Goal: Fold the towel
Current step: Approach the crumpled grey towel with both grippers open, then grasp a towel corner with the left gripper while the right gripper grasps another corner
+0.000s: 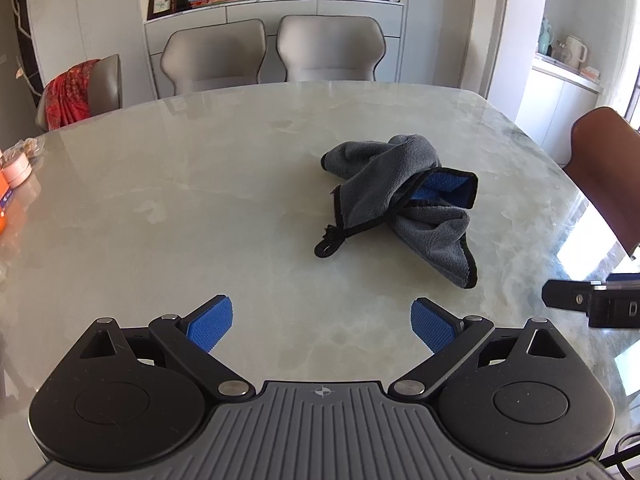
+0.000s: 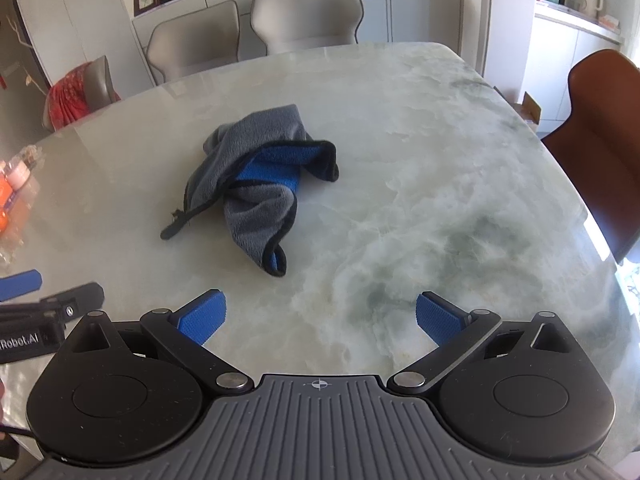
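A grey towel (image 1: 404,196) with black trim and a blue inner side lies crumpled in a heap on the marble table (image 1: 200,184), a black hanging loop at its near left. It also shows in the right wrist view (image 2: 256,184), ahead and to the left. My left gripper (image 1: 322,322) is open and empty, hovering over the table short of the towel, which lies ahead and a little right. My right gripper (image 2: 320,316) is open and empty, near the table's front. Part of the right gripper shows at the left view's right edge (image 1: 592,300).
Two grey chairs (image 1: 272,52) stand at the far edge, a chair with red cloth (image 1: 76,92) at far left, a brown chair (image 1: 608,172) at right. Small orange and pink items (image 1: 16,180) sit at the table's left edge. The left gripper shows in the right view (image 2: 40,312).
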The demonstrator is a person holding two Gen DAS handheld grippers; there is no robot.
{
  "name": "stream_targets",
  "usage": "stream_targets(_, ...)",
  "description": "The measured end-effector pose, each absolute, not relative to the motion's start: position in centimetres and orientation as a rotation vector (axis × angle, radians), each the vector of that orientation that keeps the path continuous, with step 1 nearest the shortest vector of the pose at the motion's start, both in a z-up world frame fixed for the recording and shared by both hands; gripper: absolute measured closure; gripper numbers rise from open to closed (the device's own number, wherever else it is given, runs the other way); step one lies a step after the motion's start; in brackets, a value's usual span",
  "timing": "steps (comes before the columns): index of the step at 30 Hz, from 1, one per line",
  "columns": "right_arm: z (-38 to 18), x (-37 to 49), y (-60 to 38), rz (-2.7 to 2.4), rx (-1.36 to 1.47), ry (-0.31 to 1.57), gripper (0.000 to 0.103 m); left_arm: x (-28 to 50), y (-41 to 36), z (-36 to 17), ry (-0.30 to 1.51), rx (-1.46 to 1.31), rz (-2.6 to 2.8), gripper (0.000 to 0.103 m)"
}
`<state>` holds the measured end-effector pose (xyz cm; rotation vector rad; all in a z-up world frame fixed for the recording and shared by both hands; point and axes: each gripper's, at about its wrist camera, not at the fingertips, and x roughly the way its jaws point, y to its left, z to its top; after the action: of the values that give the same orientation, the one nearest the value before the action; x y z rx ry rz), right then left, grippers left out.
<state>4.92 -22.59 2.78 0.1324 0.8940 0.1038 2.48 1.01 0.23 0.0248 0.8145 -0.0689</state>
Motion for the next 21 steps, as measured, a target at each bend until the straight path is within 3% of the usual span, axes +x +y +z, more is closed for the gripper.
stream_targets(14, 2.8, 8.1, -23.4, 0.142, 0.073, 0.790, 0.004, 6.9, 0.7, -0.4, 0.737, 0.089, -0.188, 0.005)
stream_targets(15, 2.8, 8.4, -23.4, 0.146, 0.067, 0.785, 0.007, 7.3, 0.5, -0.6, 0.734, 0.110, -0.196, 0.005)
stream_targets(18, 2.3, 9.8, -23.6, 0.167, 0.057, 0.799, 0.027, 7.9, -0.2, -1.4, 0.736, 0.167, -0.228, 0.005)
stream_targets(21, 1.6, 11.4, -23.7, 0.175, 0.053, 0.819, 0.034, 9.1, -0.8, -2.2, 0.744, 0.200, -0.256, 0.005)
